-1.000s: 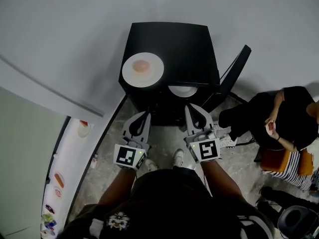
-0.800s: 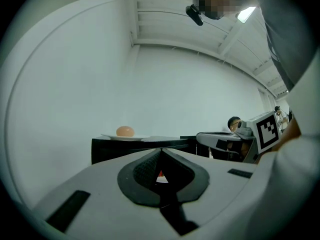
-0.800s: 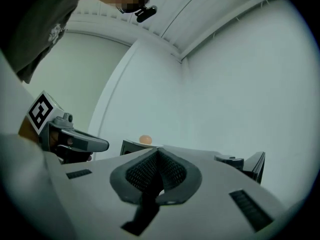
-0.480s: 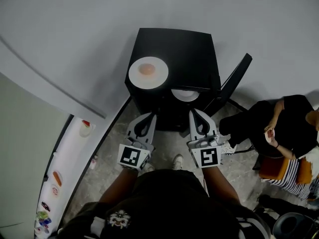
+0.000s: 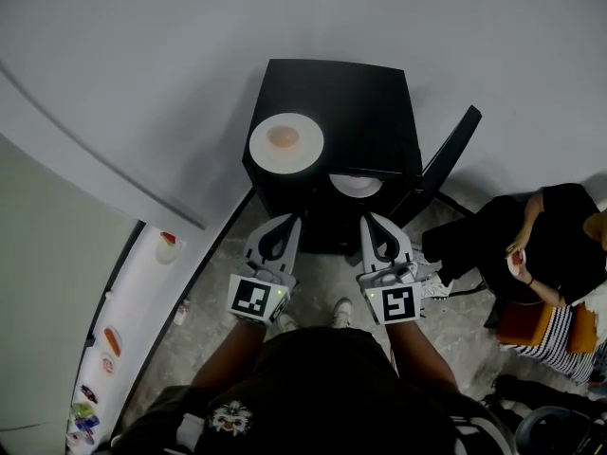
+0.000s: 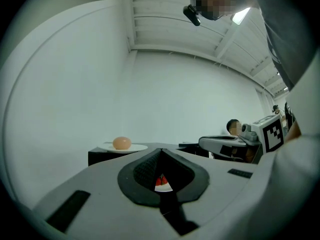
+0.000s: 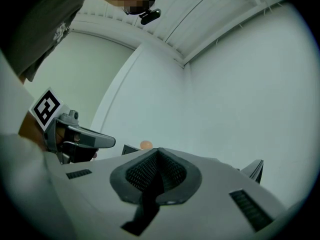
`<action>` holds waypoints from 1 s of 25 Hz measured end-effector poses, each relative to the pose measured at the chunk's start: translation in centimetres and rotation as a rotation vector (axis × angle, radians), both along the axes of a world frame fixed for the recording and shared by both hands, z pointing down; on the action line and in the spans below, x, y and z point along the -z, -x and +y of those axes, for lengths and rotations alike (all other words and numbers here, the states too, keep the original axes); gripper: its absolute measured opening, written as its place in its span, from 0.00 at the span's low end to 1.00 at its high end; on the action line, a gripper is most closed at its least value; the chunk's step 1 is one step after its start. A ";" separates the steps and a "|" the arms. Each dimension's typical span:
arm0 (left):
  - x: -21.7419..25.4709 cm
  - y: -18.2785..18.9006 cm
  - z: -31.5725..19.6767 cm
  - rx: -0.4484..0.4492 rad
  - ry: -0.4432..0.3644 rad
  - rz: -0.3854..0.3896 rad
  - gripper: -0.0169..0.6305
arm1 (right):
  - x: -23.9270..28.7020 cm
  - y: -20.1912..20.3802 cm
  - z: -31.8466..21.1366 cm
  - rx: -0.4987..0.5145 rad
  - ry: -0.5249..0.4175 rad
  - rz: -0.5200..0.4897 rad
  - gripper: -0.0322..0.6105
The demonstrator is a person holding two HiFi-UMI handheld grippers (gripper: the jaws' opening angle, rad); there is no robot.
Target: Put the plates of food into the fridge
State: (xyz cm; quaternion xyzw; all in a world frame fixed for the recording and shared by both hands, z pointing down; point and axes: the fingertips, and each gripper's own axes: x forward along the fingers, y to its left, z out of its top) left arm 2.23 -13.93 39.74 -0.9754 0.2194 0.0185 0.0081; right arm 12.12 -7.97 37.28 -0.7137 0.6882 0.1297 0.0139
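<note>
A white plate (image 5: 285, 143) with a round tan bun (image 5: 283, 136) sits on top of a small black fridge (image 5: 356, 98), at its front left. A second white plate (image 5: 356, 185) shows just under the top's front edge, in the fridge's opening. My left gripper (image 5: 285, 222) and right gripper (image 5: 372, 220) hang side by side before the fridge's front, both shut and empty, apart from the plates. The left gripper view has the bun (image 6: 121, 142) on its plate (image 6: 134, 147) beyond the shut left gripper (image 6: 161, 152). The right gripper (image 7: 157, 152) points slightly upward.
The fridge's door (image 5: 446, 150) stands open to the right. A seated person (image 5: 531, 235) is at the right. A tall white unit (image 5: 142, 292) with small items, among them a red-capped bottle (image 5: 166, 245), runs along the left. My shoes (image 5: 341, 306) stand on the grey floor.
Both grippers stay shut and empty before the fridge. The right one has lifted a little. The head view has shifted, so the fridge sits slightly lower and further right.
</note>
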 end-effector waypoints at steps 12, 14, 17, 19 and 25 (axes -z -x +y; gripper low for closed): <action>-0.7 0.8 -4.3 -0.024 0.719 0.515 0.06 | 0.4 1.4 -0.5 0.052 -0.027 -0.017 0.09; -0.6 0.5 -4.9 -0.037 0.782 0.542 0.06 | 0.3 1.5 -0.6 0.056 -0.024 -0.021 0.09; -0.9 0.2 -6.1 -0.041 0.876 0.578 0.07 | 0.2 1.6 -0.8 0.064 -0.022 -0.023 0.09; -1.1 -0.1 -7.0 -0.039 0.982 0.636 0.20 | 0.2 1.7 -1.0 0.071 -0.021 -0.020 0.09; -0.7 0.1 -10.3 -0.063 1.129 0.752 0.26 | 0.3 1.9 -1.2 0.079 -0.022 -0.019 0.09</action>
